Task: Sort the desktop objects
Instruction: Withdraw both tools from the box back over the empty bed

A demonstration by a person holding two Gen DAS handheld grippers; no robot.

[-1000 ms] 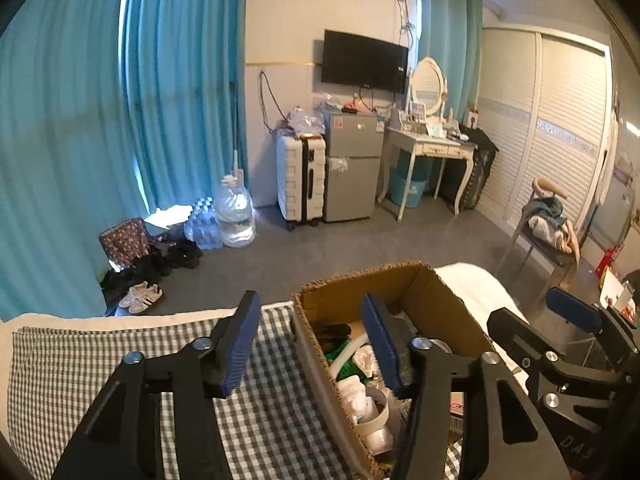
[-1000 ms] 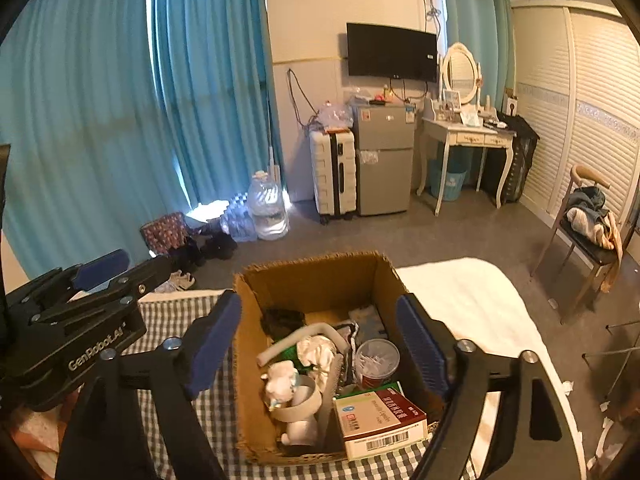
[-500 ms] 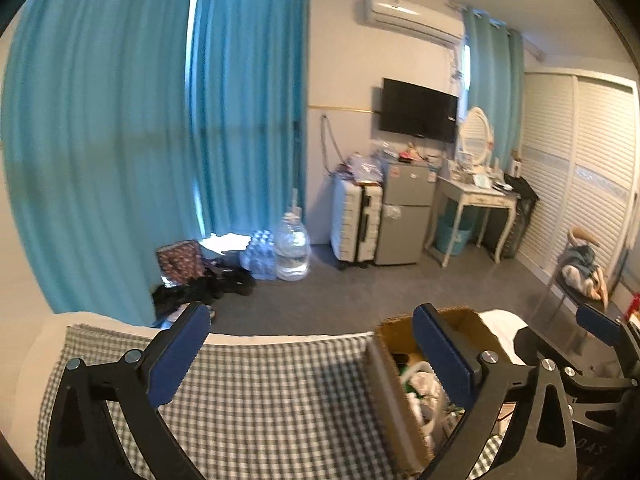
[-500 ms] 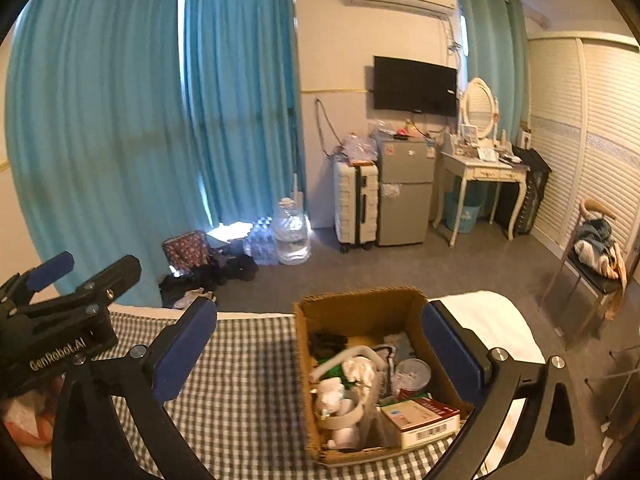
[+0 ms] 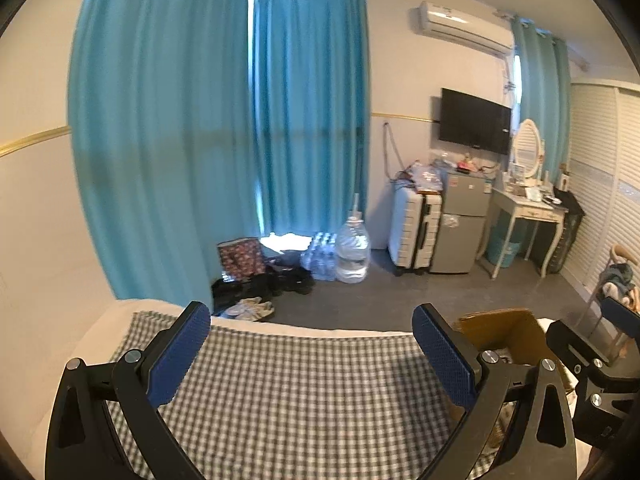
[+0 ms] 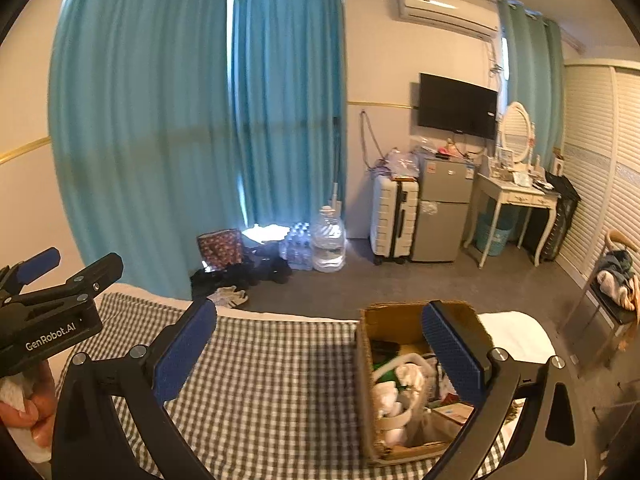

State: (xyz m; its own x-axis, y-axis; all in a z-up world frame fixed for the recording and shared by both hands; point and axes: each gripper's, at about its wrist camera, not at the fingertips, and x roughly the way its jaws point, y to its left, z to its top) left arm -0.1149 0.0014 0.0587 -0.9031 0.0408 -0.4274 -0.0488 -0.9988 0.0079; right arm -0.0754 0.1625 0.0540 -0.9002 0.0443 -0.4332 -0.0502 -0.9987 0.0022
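Both grippers spread wide over the checked cloth, nothing between their pads.

The left gripper point(image 5: 310, 354) has just been opening (its jaws frame only bare checked cloth point(image 5: 288, 392)), with the cardboard box point(image 5: 504, 330) off past its right finger. The right gripper point(image 6: 320, 350) has likewise just been opening; the cardboard box point(image 6: 366, 360) sits on the cloth beneath its right finger point(image 6: 452, 356), untouched, filled with what seem to be white and green items, too jumbled to name.

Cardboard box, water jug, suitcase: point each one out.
Cardboard box point(image 6: 366, 364), right wrist view, on its left outer wall.
Water jug point(image 6: 329, 240), right wrist view, on its clear body.
Suitcase point(image 6: 394, 220), right wrist view, on its white front.
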